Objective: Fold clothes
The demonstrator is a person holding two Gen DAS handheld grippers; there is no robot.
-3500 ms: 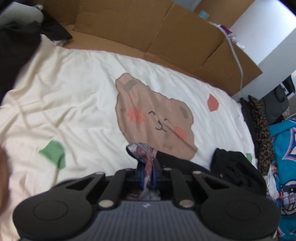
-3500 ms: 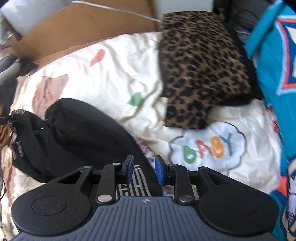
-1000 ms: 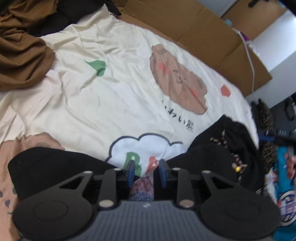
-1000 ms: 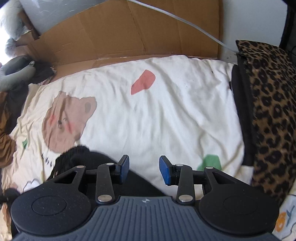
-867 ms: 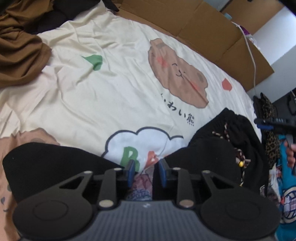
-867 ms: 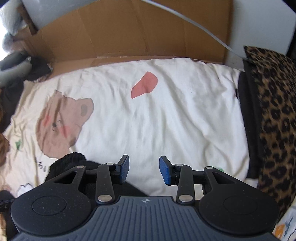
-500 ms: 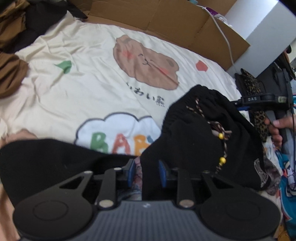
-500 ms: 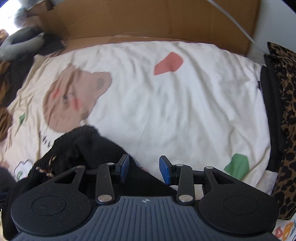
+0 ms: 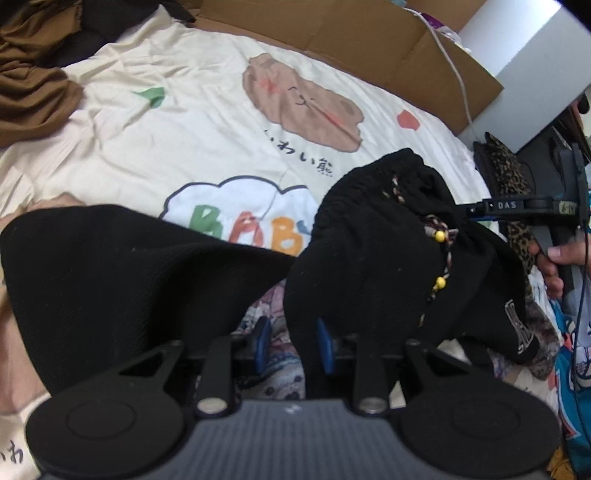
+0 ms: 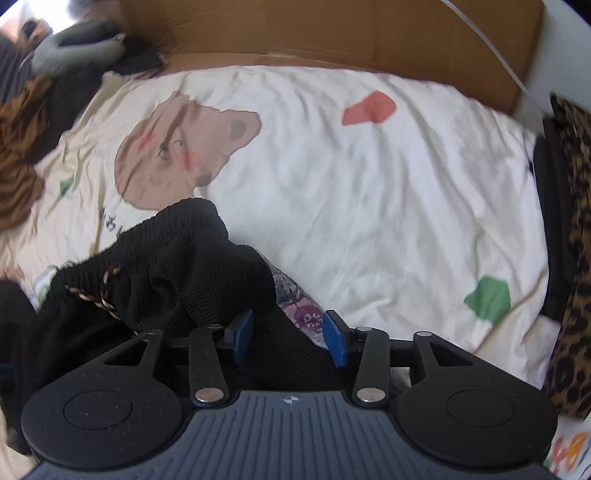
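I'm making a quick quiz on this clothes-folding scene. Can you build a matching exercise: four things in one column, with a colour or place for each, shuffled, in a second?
Things:
1. black garment
2. leopard-print fabric
3. brown garment
4. cardboard

Descriptions:
A. bunched at the far left edge of the bedsheet
B. carries a braided cord with yellow beads
C. stands along the far edge of the bed
D. lies along the sheet's right side

Pairs: 1-B, 2-D, 3-A, 4-C
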